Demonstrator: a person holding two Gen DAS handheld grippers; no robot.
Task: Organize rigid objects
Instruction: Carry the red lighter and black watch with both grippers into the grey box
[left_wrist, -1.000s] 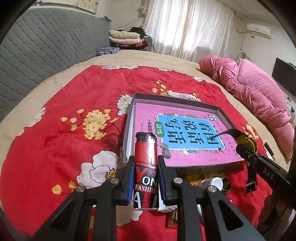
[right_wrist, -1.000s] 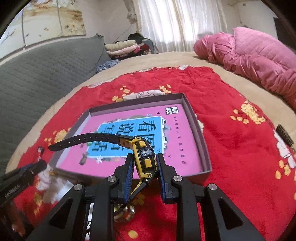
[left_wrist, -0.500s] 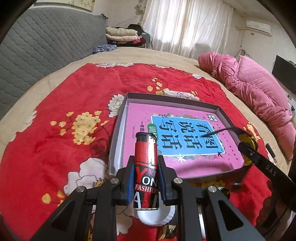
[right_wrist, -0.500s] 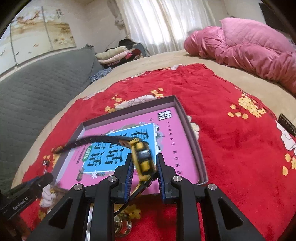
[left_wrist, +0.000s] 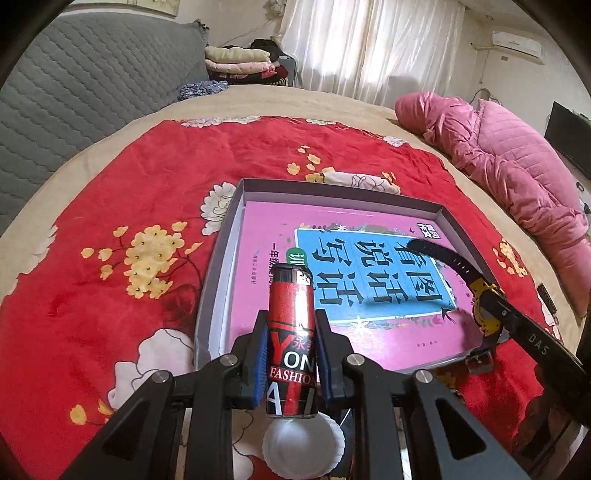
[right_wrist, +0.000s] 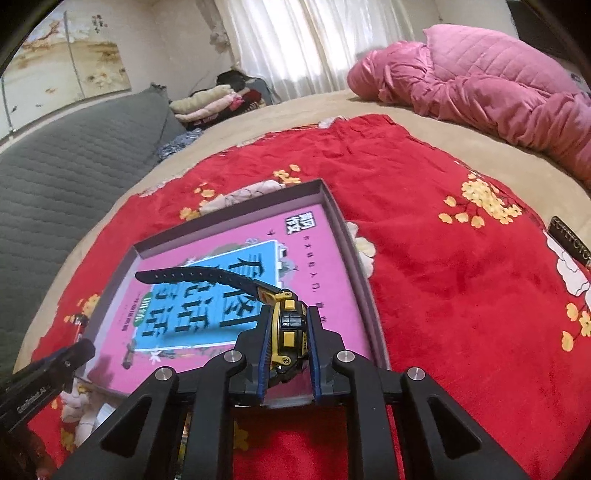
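So my left hand-held gripper (left_wrist: 290, 356) is pinching a red lighter (left_wrist: 291, 341) upright over the near-left corner of the shallow box (left_wrist: 439, 213) on the bed. My right hand-held gripper (right_wrist: 287, 341) just squeezed tighter on the yellow-and-black watch (right_wrist: 286, 328) above the box's near-right corner, its strap hanging over the pink book (right_wrist: 332, 280) inside.

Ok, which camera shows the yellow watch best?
The right wrist view: the yellow watch sits close, centred in the right claw, its strap stretching over the pink book. The left wrist view shows it sidelong at the edge.
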